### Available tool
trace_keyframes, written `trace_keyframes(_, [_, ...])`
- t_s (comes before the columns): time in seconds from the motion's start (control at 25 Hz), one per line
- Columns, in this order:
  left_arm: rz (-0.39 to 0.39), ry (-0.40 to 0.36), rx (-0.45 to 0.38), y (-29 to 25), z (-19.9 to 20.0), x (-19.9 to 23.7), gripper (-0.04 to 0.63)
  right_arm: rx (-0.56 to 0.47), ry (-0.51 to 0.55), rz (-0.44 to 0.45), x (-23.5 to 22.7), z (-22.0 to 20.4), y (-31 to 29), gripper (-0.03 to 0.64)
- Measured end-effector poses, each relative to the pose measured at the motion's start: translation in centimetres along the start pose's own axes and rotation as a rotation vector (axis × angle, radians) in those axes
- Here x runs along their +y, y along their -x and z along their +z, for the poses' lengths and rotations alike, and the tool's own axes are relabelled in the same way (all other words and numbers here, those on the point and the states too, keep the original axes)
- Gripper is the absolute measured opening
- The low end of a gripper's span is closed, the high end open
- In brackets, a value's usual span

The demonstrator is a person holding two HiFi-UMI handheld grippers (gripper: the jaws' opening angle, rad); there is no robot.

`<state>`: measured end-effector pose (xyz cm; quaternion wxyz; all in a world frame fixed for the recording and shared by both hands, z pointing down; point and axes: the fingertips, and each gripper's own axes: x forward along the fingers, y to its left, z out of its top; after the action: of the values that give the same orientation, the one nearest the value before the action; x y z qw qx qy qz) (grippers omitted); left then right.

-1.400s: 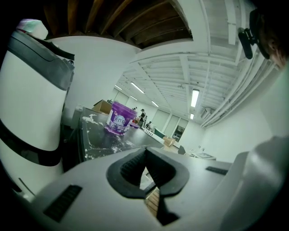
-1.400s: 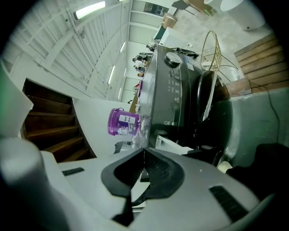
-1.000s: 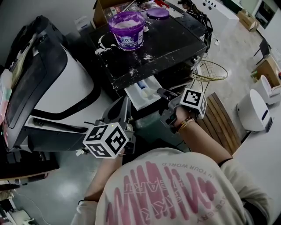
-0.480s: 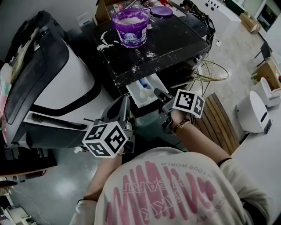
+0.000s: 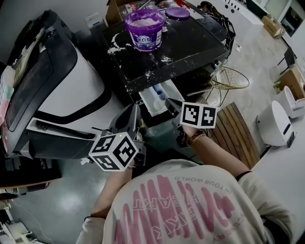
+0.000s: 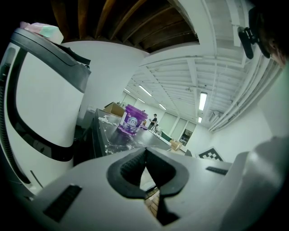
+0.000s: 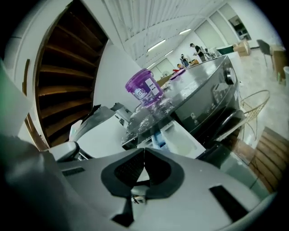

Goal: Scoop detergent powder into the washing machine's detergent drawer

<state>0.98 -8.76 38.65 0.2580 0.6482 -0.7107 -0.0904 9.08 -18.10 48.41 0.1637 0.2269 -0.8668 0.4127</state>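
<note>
A purple detergent tub full of white powder stands on the black washing machine top, which is dusted with spilled powder. Below it the white detergent drawer is pulled out, with white powder in one compartment. My right gripper hovers at the drawer's front right corner, shut, and I see nothing between its jaws. My left gripper is held lower left of the drawer, also shut and empty. The tub and drawer lie ahead of the right gripper. The left gripper faces the tub.
A big white-and-black appliance stands to the left. The tub's purple lid lies at the machine's back, near a cardboard box. A wire basket, a slatted wooden board and a white bin are on the right floor.
My right gripper has rolled, so its marker cube now faces up, and it has shifted slightly left toward the drawer. The left gripper has stayed put.
</note>
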Motion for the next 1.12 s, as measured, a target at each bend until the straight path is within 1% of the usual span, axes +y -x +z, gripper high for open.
trace_keyframes(0.16, [0.008, 0.009, -0.033, 0.8, 0.4, 0.0, 0.002, 0.028, 0.083, -0.016, 0.5, -0.6, 0.1, 0.002])
trace_keyframes(0.28, [0.009, 0.019, -0.058, 1.8, 1.0, 0.3, 0.002, 0.051, 0.188, -0.043, 0.9, -1.0, 0.3, 0.002])
trace_keyframes(0.44, [-0.011, 0.014, -0.071, 2.6, 2.4, 0.9, 0.002, 0.068, 0.272, -0.064, 1.8, -1.7, 0.0, 0.002])
trace_keyframes(0.56, [-0.048, 0.008, -0.054, 2.6, 2.9, 1.4, 0.002, 0.086, 0.331, -0.113, 2.0, -2.1, 0.1, 0.002])
trace_keyframes(0.76, [-0.121, 0.019, -0.019, 2.4, 3.5, 2.4, 0.002, 0.091, 0.397, -0.191, 2.6, -2.1, -0.1, 0.002])
trace_keyframes(0.88, [-0.173, -0.012, 0.015, 3.1, 3.7, 2.8, 0.002, 0.084, 0.438, -0.243, 3.1, -2.4, -0.2, 0.002])
trace_keyframes(0.96, [-0.187, -0.015, 0.033, 3.4, 3.8, 3.5, 0.002, 0.084, 0.471, -0.278, 3.3, -2.6, -0.3, 0.002])
trace_keyframes(1.12, [-0.197, 0.005, 0.040, 4.1, 4.3, 4.9, 0.002, 0.097, 0.536, -0.330, 3.7, -2.9, -0.6, 0.002])
